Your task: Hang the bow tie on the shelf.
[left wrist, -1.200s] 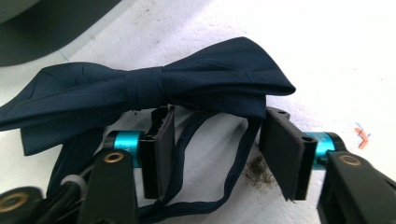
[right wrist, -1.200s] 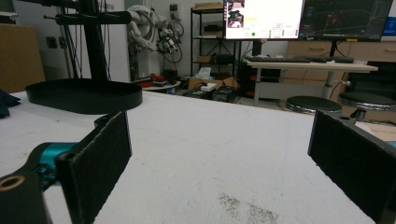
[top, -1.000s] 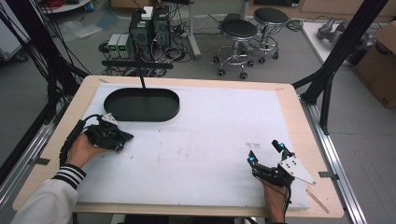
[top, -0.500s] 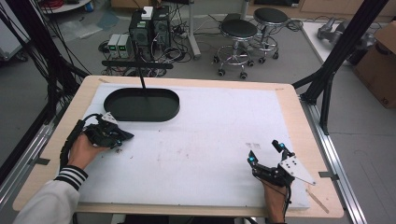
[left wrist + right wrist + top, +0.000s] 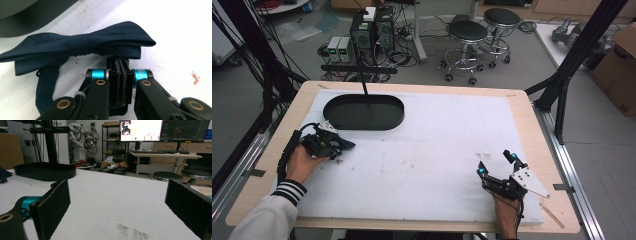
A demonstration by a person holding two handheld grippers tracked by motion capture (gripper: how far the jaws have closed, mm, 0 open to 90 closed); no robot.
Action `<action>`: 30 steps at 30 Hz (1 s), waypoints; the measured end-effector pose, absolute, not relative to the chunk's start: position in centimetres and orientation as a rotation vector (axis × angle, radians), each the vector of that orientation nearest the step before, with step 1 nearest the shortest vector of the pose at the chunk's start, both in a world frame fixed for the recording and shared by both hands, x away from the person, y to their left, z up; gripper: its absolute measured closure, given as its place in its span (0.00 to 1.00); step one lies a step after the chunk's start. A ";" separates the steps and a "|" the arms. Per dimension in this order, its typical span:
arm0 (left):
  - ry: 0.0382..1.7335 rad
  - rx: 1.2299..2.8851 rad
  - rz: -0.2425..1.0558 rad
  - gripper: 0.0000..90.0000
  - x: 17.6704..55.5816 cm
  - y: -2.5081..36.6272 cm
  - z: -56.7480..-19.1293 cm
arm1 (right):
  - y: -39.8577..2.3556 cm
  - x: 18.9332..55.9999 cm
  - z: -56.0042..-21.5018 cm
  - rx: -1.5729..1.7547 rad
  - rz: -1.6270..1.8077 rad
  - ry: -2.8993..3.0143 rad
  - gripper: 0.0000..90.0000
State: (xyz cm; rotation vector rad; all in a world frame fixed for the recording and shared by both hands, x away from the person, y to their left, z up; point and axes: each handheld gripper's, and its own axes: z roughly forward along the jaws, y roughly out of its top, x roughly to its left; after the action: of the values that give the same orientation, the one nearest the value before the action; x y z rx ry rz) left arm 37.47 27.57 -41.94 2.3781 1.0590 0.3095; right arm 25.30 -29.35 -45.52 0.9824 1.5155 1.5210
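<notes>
Grey floor [image 5: 522,75] — 2 stools [image 5: 468,31] — lit monitors [image 5: 140,130]

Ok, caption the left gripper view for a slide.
Left tool, jaws closed on the lower edge of a navy bow tie on the white table cover, beside the dark tray.

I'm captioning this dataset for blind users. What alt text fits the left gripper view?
A dark navy bow tie lies on a white table cover, with the left gripper shut on its lower edge. A dark tray sits at the upper left.
</notes>
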 end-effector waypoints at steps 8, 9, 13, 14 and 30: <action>1.059 2.318 0.308 0.98 37.2 27.7 -41.4 | -29.4 25.3 -45.5 0.981 1.521 1.515 0.06; 1.058 2.314 0.314 0.98 37.2 27.8 -41.4 | -29.4 25.3 -45.5 0.978 1.521 1.514 0.06; 1.052 2.283 0.327 0.98 37.1 27.9 -41.0 | -29.3 25.3 -45.5 0.983 1.521 1.514 0.06; 1.050 2.267 0.326 0.98 37.0 28.0 -40.8 | -29.4 25.3 -45.5 0.977 1.521 1.514 0.06; 1.007 1.975 0.405 0.98 36.2 29.0 -38.7 | -29.3 25.3 -45.5 0.983 1.522 1.513 0.06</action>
State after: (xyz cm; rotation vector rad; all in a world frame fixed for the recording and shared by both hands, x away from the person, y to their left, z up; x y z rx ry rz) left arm 36.25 29.03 -38.72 1.9753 1.0068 0.4047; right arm 25.27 -29.34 -45.53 0.9827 1.5129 1.5217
